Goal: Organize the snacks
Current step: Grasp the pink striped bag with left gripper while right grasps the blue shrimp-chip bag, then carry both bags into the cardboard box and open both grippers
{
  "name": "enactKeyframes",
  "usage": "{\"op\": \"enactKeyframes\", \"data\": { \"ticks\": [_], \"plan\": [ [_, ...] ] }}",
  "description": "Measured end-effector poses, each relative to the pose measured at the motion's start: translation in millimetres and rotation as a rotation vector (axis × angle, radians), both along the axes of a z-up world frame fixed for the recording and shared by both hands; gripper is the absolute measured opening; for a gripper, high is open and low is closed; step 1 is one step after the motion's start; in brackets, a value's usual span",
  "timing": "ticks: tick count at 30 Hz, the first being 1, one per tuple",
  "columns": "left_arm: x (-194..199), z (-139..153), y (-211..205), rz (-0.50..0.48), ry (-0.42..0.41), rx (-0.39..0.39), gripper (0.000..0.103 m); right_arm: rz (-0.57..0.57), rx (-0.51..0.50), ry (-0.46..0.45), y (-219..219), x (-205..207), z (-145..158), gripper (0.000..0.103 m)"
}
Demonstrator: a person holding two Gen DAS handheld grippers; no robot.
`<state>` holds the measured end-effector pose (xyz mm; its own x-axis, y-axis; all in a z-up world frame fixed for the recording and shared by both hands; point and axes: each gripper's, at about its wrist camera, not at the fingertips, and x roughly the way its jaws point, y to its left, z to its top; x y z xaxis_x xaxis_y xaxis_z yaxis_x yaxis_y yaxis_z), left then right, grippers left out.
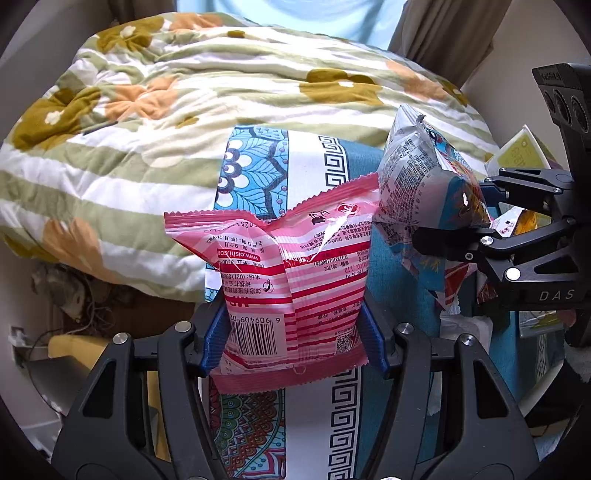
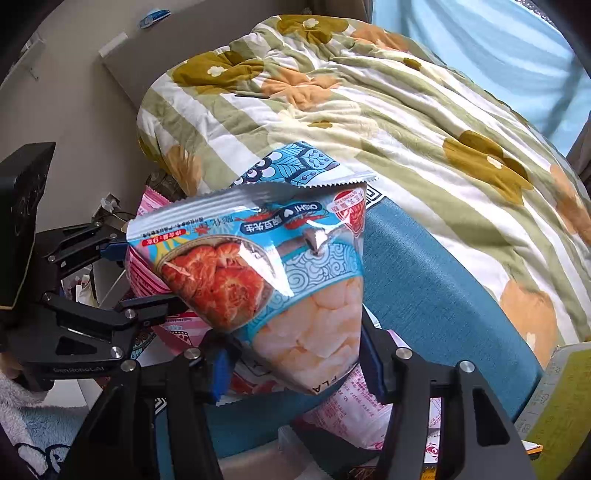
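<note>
You're in a home bedroom: a rumpled flowered quilt heaped on a bed, a patterned blue sheet under it, brown curtains by a bright window, plain wall beside.

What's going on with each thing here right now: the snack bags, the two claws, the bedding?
Pink striped bag: sealed, lifted, pinched in the left claw, back side showing.
Blue shrimp-chip bag: sealed, held up in the right claw, tilted.
Left claw: shut on the pink bag.
Right claw: shut on the blue bag.
Floral quilt: rumpled, heaped on the bed.
Patterned blue sheet: spread flat beneath the bags.
</note>
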<state>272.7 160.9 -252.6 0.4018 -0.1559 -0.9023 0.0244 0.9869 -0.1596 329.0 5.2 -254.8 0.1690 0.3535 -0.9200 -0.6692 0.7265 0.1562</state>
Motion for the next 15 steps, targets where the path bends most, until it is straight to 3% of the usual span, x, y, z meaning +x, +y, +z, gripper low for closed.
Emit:
{"op": "enactKeyframes", "data": {
  "ticks": [7, 15],
  "plan": [
    [-11, 42, 8, -0.002, -0.034, -0.018, 0.058, -0.083, 0.073, -0.027, -10, -13, 37, 0.052],
    [-15, 101, -11, -0.107, -0.14, -0.042, 0.058, -0.247, 0.154, -0.103, -45, -44, 93, 0.052]
  ]
}}
